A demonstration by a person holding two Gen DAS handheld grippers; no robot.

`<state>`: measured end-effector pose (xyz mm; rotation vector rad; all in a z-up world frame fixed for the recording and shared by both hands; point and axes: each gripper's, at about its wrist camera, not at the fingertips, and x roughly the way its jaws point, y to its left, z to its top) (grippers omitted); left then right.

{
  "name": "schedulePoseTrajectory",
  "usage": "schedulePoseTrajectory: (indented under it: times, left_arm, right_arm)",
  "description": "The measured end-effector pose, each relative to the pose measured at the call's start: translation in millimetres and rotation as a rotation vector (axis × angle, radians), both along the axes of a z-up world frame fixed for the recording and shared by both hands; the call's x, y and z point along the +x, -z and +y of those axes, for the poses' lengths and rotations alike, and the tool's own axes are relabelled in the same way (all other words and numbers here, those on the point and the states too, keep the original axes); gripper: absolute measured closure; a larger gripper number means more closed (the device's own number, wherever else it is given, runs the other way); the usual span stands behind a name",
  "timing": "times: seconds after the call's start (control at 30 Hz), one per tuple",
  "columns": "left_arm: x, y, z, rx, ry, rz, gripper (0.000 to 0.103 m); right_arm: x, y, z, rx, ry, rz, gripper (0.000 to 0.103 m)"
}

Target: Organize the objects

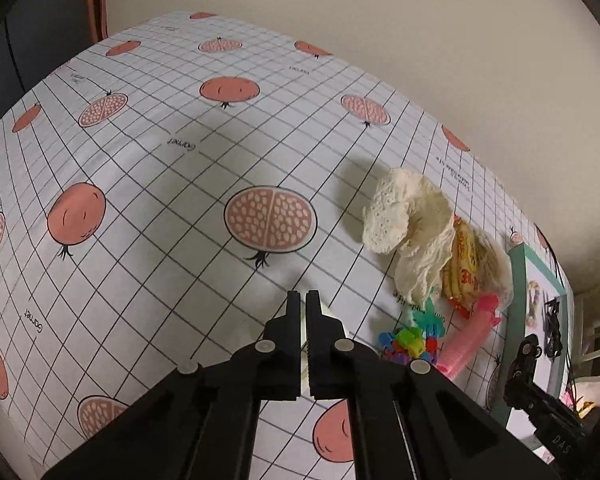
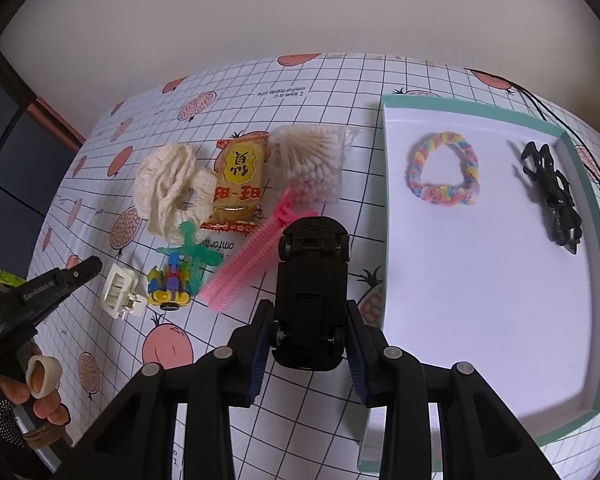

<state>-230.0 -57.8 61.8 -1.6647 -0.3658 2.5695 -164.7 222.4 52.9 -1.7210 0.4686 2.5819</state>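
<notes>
The right tongs (image 2: pixel 306 334) clench a black toy car (image 2: pixel 312 280) at lower centre, above the desk (image 2: pixel 380 80). Next move: carry it right into the tray (image 2: pixel 392 200). Left tongs (image 1: pixel 303 300) are closed, apparently empty.

My right gripper (image 2: pixel 308 336): matte black linkage arms with triangular cut-outs, round silver pivot pins at each joint, dark blue ribbed pads (image 2: pixel 258 354) lining the inner faces of both fingers. My left gripper (image 1: pixel 303 304): same black arms and silver pins, plain black finger blocks. Seen off to the left of the right gripper, its side carries white "GenRobot.AI" lettering. My left hand (image 2: pixel 36 388) wears a black dotted glove and a pale finger ring.
</notes>
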Motion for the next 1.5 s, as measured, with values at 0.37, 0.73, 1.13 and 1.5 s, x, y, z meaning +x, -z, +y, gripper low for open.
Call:
schedulePoseTrajectory:
  times: [0.37,0.73,1.13,1.5]
  left_arm:
    - [2.7,1.6,17.7,-0.06,0.108,0.001,0.048]
    - [5.9,32.1,38.2,-0.18,0.2,-0.059,0.044]
    - [8.1,29.2,34.4,-0.204,0.17,-0.044,0.05]
    - [16.2,-16.7,30.9,-0.178,0.068,0.06,0.05]
  right_arm:
    - [4.0,-1.7,2.5,0.001,0.001,-0.002,0.067]
    - [4.5,0.6,-1.2,0.001,-0.001,-0.016,0.067]
    - [6.0,0.9,-0.4,0.004,-0.004,-0.019,0.067]
    - [19.1,-13.6,18.0,0.006,0.018,0.009,0.067]
